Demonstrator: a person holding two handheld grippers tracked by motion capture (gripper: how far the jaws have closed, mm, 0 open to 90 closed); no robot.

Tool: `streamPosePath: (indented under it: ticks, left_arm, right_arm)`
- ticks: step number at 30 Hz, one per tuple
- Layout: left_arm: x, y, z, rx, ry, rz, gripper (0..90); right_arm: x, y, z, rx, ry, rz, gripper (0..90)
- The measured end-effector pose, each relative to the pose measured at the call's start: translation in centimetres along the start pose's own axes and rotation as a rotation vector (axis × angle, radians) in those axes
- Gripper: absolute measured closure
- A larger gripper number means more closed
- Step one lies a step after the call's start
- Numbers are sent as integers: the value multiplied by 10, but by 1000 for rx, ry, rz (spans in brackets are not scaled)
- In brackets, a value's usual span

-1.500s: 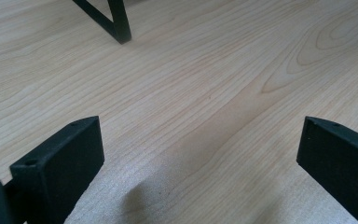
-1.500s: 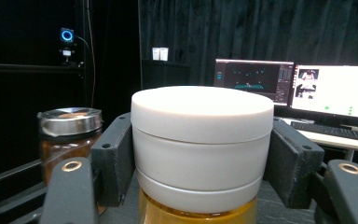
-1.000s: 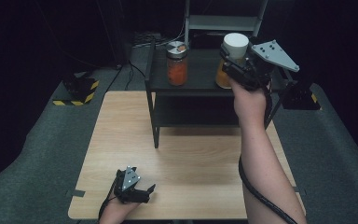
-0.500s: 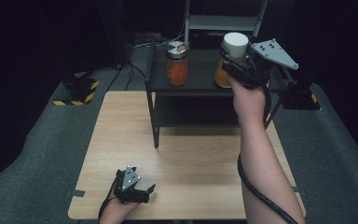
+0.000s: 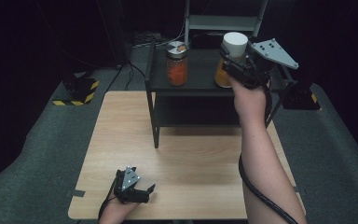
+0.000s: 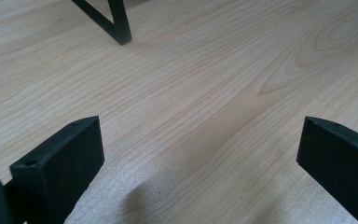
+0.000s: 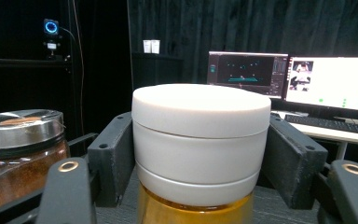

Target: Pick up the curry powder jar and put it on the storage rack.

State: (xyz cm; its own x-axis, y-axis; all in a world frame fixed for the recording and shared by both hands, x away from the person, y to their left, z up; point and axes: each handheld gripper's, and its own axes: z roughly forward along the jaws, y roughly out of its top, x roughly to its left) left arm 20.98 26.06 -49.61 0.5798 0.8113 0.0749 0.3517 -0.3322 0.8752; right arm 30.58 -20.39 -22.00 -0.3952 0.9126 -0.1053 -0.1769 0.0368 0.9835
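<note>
1. White-lidded jar (image 5: 230,60) with amber-yellow contents: stands on the top of the black shelf unit (image 5: 196,79), toward its right end. In the right gripper view the jar (image 7: 200,144) sits centred, its broad white lid between the two black jaws.
2. Right gripper (image 5: 237,63): raised to shelf height at the far right of the table, the person's forearm reaching up to it from the bottom edge of the high view. In its own view (image 7: 198,158) a jaw stands on each side of the lid, pressed against or very nearly against its wall; whether they truly pinch it cannot be told for certain, though the jar fills the gap between them.
3. Metal-lidded jar (image 5: 177,63) with red-orange contents: on the same shelf top, left of the white-lidded jar and well apart from it. In the right gripper view it (image 7: 21,154) appears at the left edge, silver lid uppermost.
4. Left gripper (image 5: 142,191): low on the wooden table (image 5: 191,158) near its front edge, left of centre, held in the person's hand. In its own view (image 6: 196,158) the jaws are spread wide with bare wood grain between them, pinching nothing.
5. Shelf leg (image 6: 119,23): black, seen ahead of the left gripper at the top of its view.
6. Monitors (image 7: 293,79): two lit screens on a desk behind the shelf, right of the jar in the right gripper view.
</note>
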Motion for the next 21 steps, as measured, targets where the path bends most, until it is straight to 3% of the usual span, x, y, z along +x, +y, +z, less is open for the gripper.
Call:
streamPosePath:
  ticks: [5, 11, 21]
  left_arm:
    - [0, 0, 0, 1, 0, 2, 9]
    - [-1, 1, 0, 3, 3, 8, 9]
    - [-1, 1, 0, 4, 4, 7, 9]
  right_arm:
    - [1, 0, -2, -2, -5, 1, 205]
    - [3, 2, -5, 14, -19, 4, 12]
    - [8, -2, -21, 14, 0, -10, 0]
